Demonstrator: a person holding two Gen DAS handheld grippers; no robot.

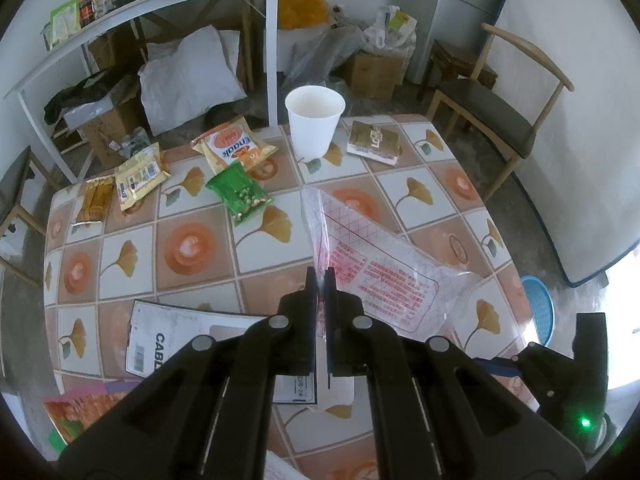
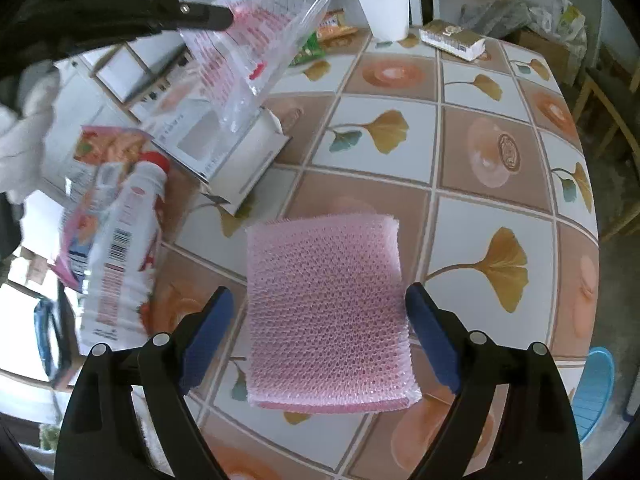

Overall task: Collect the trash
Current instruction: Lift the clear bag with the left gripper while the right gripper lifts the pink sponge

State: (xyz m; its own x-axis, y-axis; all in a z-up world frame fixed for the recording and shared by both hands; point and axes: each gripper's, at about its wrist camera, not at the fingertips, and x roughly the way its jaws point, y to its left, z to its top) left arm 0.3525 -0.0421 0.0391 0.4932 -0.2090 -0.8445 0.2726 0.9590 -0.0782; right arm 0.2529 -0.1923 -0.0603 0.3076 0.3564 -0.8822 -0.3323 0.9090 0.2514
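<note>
Pink foam pad (image 2: 326,312) between parted jaws

The worktop (image 1: 256,264) wears a cloth patterned in orange and white squares with ginkgo leaves, over a grey concrete floor (image 1: 504,184). A wooden chair (image 1: 492,104) with a dark seat stands by the white wall (image 1: 568,92), and a white shelf table (image 1: 160,4) runs along the far side, cardboard boxes (image 1: 372,72) beneath it. Bright daylight comes in low on the right.
</note>
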